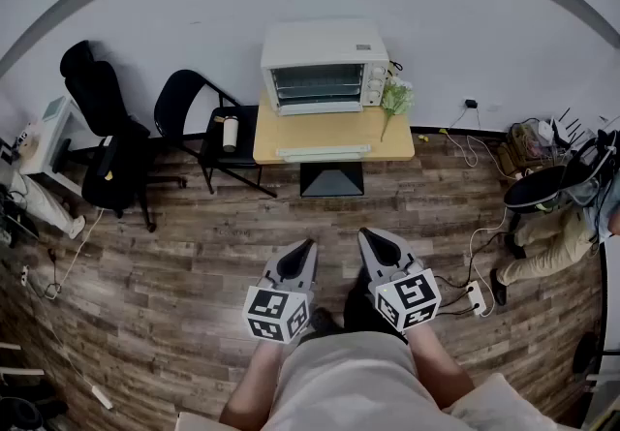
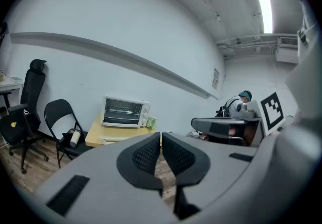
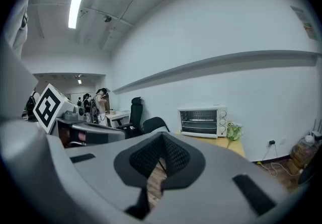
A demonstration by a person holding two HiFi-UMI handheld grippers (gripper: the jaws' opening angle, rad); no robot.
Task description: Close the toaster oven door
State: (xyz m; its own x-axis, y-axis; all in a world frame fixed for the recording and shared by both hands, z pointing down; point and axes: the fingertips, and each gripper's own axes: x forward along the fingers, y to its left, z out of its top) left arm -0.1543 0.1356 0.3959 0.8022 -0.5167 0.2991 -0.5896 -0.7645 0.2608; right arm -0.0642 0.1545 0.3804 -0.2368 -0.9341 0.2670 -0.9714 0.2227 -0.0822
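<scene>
A white toaster oven (image 1: 325,66) stands at the back of a small wooden table (image 1: 329,134) against the wall, far ahead of me. Its racks show through the front, and a white flap along its lower edge looks like the door folded down. The left gripper view also shows the toaster oven (image 2: 125,112), and so does the right gripper view, toaster oven (image 3: 202,121). My left gripper (image 1: 308,245) and right gripper (image 1: 365,234) hang side by side over the floor, well short of the table. Both are shut with nothing between the pads, left gripper (image 2: 161,135), right gripper (image 3: 161,140).
A long white strip (image 1: 323,152) lies at the table's front edge and a green plant (image 1: 395,95) stands beside the oven. A black folding chair (image 1: 199,109) holding a flask (image 1: 231,132) and an office chair (image 1: 107,134) stand left. A seated person (image 1: 547,235), cables and a power strip (image 1: 475,295) are right.
</scene>
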